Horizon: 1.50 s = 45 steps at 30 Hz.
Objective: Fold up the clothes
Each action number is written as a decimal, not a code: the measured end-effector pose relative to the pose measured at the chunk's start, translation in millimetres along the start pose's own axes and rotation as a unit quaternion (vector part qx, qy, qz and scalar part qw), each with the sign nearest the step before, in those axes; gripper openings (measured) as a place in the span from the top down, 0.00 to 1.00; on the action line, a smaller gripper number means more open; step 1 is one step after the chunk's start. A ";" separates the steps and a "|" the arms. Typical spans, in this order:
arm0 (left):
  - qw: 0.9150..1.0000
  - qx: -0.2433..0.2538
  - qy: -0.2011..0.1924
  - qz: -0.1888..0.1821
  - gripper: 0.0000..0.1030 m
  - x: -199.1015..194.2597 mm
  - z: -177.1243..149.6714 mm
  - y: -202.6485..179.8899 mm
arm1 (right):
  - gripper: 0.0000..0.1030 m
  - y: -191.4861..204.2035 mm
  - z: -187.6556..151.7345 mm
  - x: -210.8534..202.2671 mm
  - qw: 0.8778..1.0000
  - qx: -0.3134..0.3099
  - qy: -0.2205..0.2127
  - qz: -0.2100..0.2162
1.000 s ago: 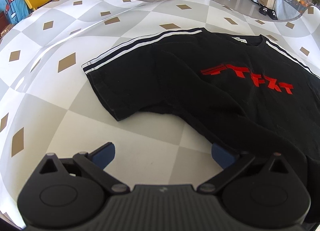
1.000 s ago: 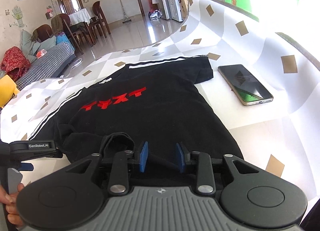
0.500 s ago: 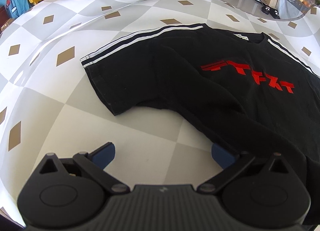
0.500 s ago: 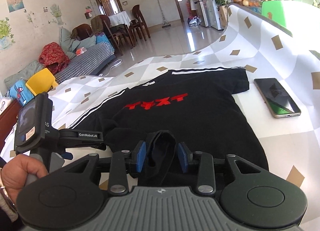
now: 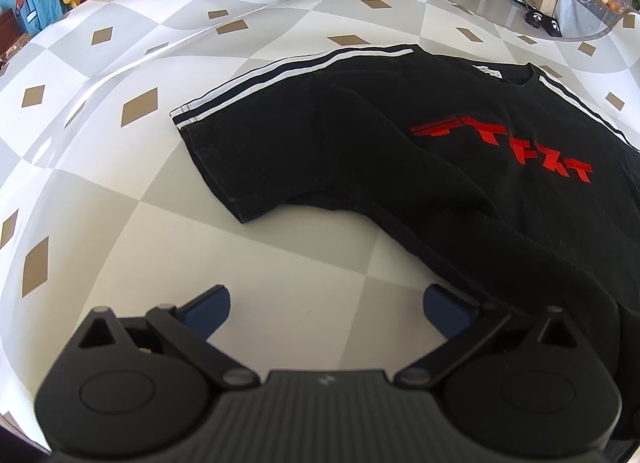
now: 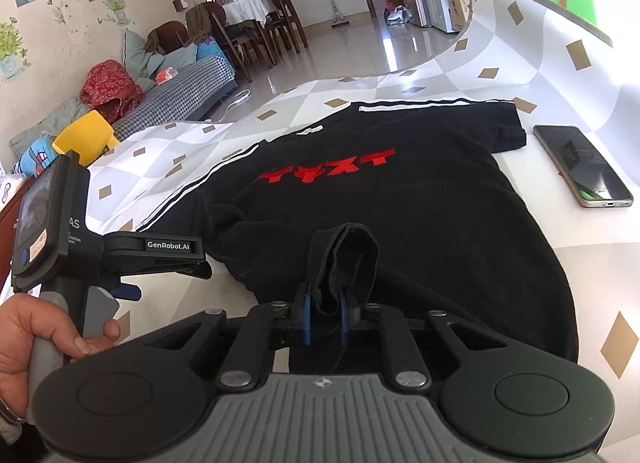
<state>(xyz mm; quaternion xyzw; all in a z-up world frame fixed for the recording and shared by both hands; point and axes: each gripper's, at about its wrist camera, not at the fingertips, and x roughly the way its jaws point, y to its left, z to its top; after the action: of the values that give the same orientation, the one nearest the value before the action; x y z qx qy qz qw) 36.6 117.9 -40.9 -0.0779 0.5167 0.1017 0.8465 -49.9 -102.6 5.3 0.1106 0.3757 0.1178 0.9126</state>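
A: Biggest first. Table (image 5: 100, 191), checked white-grey cloth with tan diamonds. Black T-shirt (image 6: 400, 199) spread flat on it, red print up, white shoulder stripes, collar toward far edge.

B: Noted. Anything else near the shirt?

A: Phone (image 6: 584, 167) just beside shirt's right sleeve, screen up, not touching.

B: Tongs?

A: Right gripper (image 6: 324, 315) just closed, blue pads clamped on a bunched fold of shirt's bottom hem, cloth puckered up between them. Left gripper (image 5: 324, 307) spread wide, nothing between, right next to shirt's near-left hem, one pad beside the fabric edge. Hand (image 6: 44, 339) around left gripper's handle.

B: Step?

A: Looks like start of first fold: one hem corner pinched, other not yet. Next probably calls for left pinch on hem, then lifting both toward collar. Risk: uneven lift, shirt dragging toward phone.
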 end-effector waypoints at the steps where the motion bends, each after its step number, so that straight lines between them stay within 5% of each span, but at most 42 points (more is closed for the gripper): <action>1: 1.000 -0.003 0.001 0.000 0.00 0.4 -0.2 1.6 | 0.93 0.9 -0.6 1.3 1.000 0.000 0.004 0.004; 11: 0.998 -0.049 0.006 0.043 0.00 7.1 1.8 29.8 | 0.94 31.7 -5.3 -5.0 0.991 -0.049 -0.001 0.127; 22: 0.987 -0.116 -0.060 0.095 0.00 -18.3 6.9 72.4 | 0.94 90.1 -21.5 -0.5 0.950 -0.142 0.022 0.276; 26: 0.985 -0.123 -0.067 0.099 0.00 -24.2 7.5 84.7 | 0.88 109.1 -32.6 7.5 0.938 -0.190 0.053 0.286; 29: 0.985 -0.116 -0.069 0.104 0.00 -25.9 6.5 89.5 | 0.71 118.3 -40.2 7.5 0.927 -0.234 0.066 0.284; 33: 0.989 -0.097 -0.068 0.084 0.00 -25.0 5.9 84.6 | 0.71 117.2 -40.8 5.0 0.919 -0.251 0.079 0.295; 40: 0.995 -0.044 -0.064 0.056 0.00 -20.4 3.7 59.3 | 0.70 101.7 -30.9 -2.9 0.929 -0.219 0.061 0.291; 45: 0.997 -0.027 -0.058 0.046 0.00 -12.0 3.0 46.0 | 0.66 80.3 -16.8 -4.8 0.960 -0.160 0.027 0.229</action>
<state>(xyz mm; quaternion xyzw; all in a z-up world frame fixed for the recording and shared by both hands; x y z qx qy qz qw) 22.2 162.0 -30.1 -0.0709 0.4666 0.1584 0.8673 -75.8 -26.0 20.1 0.0428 0.3411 0.3856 0.8562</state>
